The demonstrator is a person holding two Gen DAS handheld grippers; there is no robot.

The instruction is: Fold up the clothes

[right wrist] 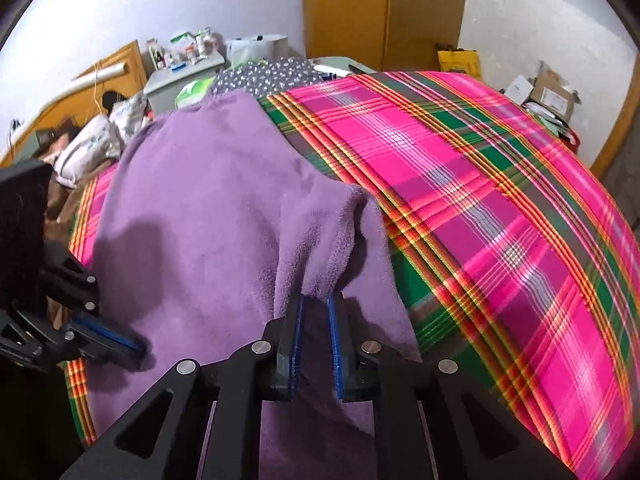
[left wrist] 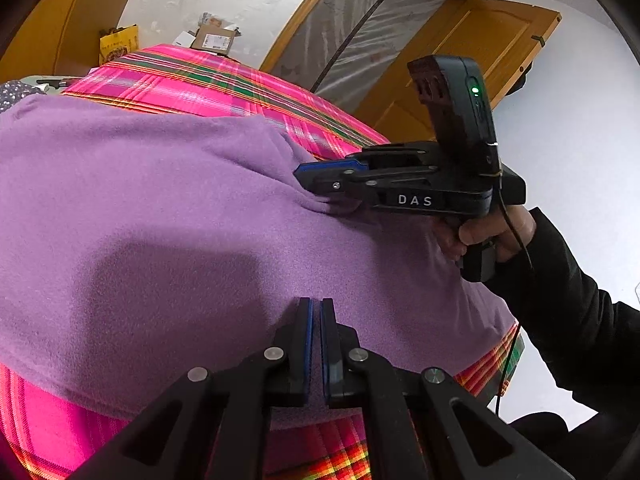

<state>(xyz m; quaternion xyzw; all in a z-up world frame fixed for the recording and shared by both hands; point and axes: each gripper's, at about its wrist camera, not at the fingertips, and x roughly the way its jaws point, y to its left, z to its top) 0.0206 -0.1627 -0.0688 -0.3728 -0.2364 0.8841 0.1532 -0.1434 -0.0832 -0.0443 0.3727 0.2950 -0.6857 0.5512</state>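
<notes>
A purple fleece garment (left wrist: 160, 200) (right wrist: 208, 200) lies spread on a bed covered by a pink and green plaid sheet (left wrist: 200, 80) (right wrist: 480, 200). My left gripper (left wrist: 316, 302) (right wrist: 138, 350) is shut, its tips low over the garment's near part; I cannot tell whether cloth is pinched. My right gripper (right wrist: 316, 298) (left wrist: 308, 178) sits at the garment's right side. Its blue pads stand slightly apart, and a raised fold of purple cloth (right wrist: 320, 240) runs down between the fingertips without being squeezed. A hand (left wrist: 492, 236) in a black sleeve holds its handle.
A grey patterned cloth (right wrist: 264, 74) lies at the head of the bed, beside a nightstand with bottles (right wrist: 180, 60). Bags rest against the wooden headboard (right wrist: 100, 92). A wardrobe (right wrist: 380, 12), a yellow bag (right wrist: 460, 62), cardboard boxes (right wrist: 552, 96) and a wooden door (left wrist: 480, 48) surround the bed.
</notes>
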